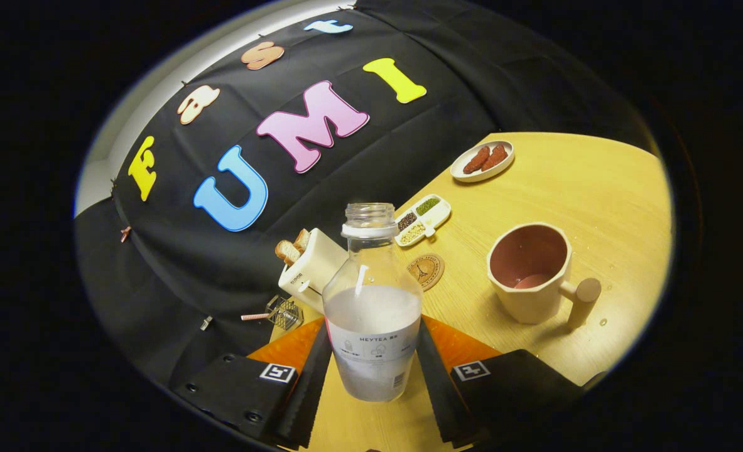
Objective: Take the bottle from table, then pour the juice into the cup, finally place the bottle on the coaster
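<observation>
A clear bottle (372,301) with no cap, about half full of whitish juice, sits between the two fingers of my gripper (374,361), which is shut on its labelled lower body. The view is tilted, and the bottle appears lifted off the wooden table (597,188). To the right of the bottle stands a cream cup (531,273) with a dark pink inside and a wooden handle, with a little liquid at its bottom. A round cork coaster (426,270) lies just beyond the bottle, between it and the cup.
A white toaster (311,267) holding bread slices stands left of the bottle. A small divided dish of grains (423,219) lies beyond the coaster, and a plate with brown pieces (482,161) sits farther back. A small wire object (283,312) is near the toaster.
</observation>
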`<state>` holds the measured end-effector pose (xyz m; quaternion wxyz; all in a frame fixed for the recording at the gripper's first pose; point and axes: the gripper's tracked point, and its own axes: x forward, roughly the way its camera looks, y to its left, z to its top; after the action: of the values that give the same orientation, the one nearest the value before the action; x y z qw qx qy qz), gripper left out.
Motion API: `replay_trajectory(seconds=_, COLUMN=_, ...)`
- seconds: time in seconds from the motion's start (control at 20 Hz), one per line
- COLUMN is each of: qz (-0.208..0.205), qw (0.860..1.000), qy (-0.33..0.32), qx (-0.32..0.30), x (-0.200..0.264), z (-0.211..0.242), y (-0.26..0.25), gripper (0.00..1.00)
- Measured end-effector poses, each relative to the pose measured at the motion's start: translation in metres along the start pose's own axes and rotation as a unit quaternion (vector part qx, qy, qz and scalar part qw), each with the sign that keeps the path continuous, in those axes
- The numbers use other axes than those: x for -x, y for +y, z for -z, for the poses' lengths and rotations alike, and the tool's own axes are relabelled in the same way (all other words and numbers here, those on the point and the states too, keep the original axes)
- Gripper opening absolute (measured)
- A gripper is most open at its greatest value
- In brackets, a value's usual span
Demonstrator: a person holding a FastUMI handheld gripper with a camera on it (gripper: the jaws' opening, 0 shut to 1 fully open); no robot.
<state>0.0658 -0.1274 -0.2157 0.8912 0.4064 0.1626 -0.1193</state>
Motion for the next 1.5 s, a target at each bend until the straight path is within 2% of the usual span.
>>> replay_trajectory(seconds=0.4, qz=0.002, qw=0.994, qy=0.016, qx=-0.112, x=-0.002, z=0.007, y=0.001, gripper=0.76)
replay_trajectory(seconds=0.7, qz=0.018, qw=0.986, qy=0.013, qx=-0.168, x=-0.005, z=0.0, y=-0.013, gripper=0.76)
replay_trajectory(seconds=1.5, qz=0.01, qw=0.94, qy=0.004, qx=-0.342, x=-0.004, z=-0.014, y=-0.023, gripper=0.76)
